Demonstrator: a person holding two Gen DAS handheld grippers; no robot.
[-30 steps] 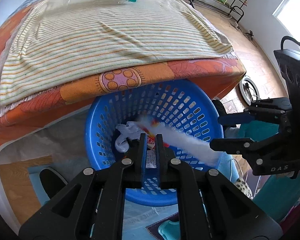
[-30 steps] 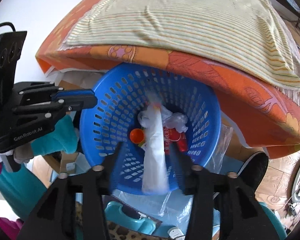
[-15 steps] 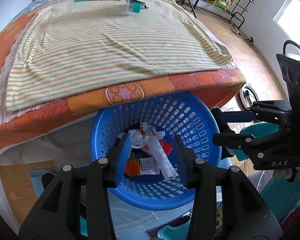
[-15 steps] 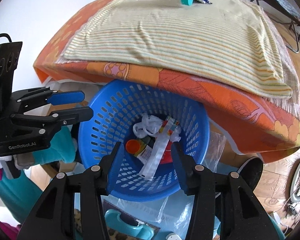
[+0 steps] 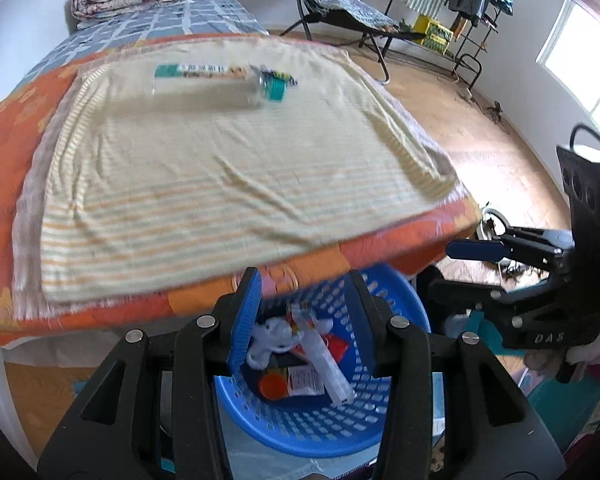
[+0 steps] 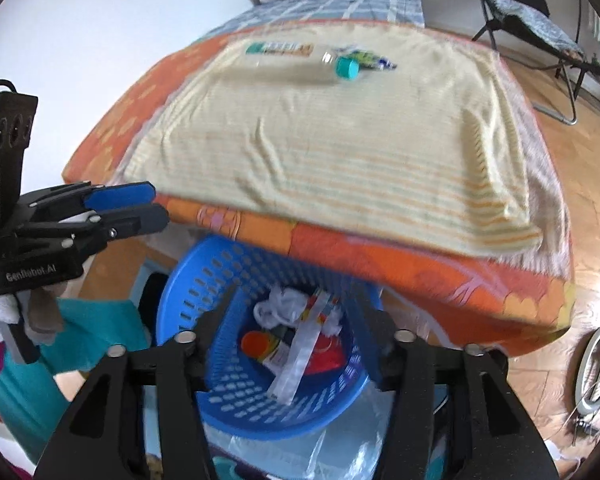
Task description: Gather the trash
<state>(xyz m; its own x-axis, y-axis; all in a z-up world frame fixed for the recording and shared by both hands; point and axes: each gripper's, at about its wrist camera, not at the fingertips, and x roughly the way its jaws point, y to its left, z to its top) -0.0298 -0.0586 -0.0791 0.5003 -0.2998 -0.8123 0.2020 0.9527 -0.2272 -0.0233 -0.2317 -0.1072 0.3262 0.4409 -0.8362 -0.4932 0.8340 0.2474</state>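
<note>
- below the left wrist camera, the left gripper point(image 5: 304, 320) hangs over the blue basket point(image 5: 400, 412) with its jaws partly apart and nothing between them; the white strip point(image 5: 324, 364), a crumpled white bag point(image 5: 272, 332) and an orange cap point(image 5: 274, 385) lie loose inside the basket.
- up and ahead from this gripper, well apart from it, a clear bottle point(image 5: 216, 88) lies on the striped cloth point(image 5: 220, 184); its long axis runs left to right, with the teal cap point(image 5: 276, 89) at the right end. a small wrapper point(image 5: 278, 76) lies just beside the cap, but blur makes it hard to read.
- at the right edge, the right gripper point(image 5: 466, 270) is seen from the side, over the basket rim.
- from the right wrist camera, the right gripper point(image 6: 290, 312) also hovers empty over the basket point(image 6: 180, 316); its jaws have just been opening, and the strip point(image 6: 300, 356) lies free below them.
- far ahead on the cloth point(image 6: 340, 152) the bottle point(image 6: 292, 60) lies crosswise with its teal cap point(image 6: 347, 67) toward the right; the colourful wrapper point(image 6: 374, 59) is next to the cap. i judge that neither hand is clearly nearer.
- the bed edge point(image 6: 380, 256) hides the far part of the basket, and the left gripper point(image 6: 134, 208) stands partly open at the left.
</note>
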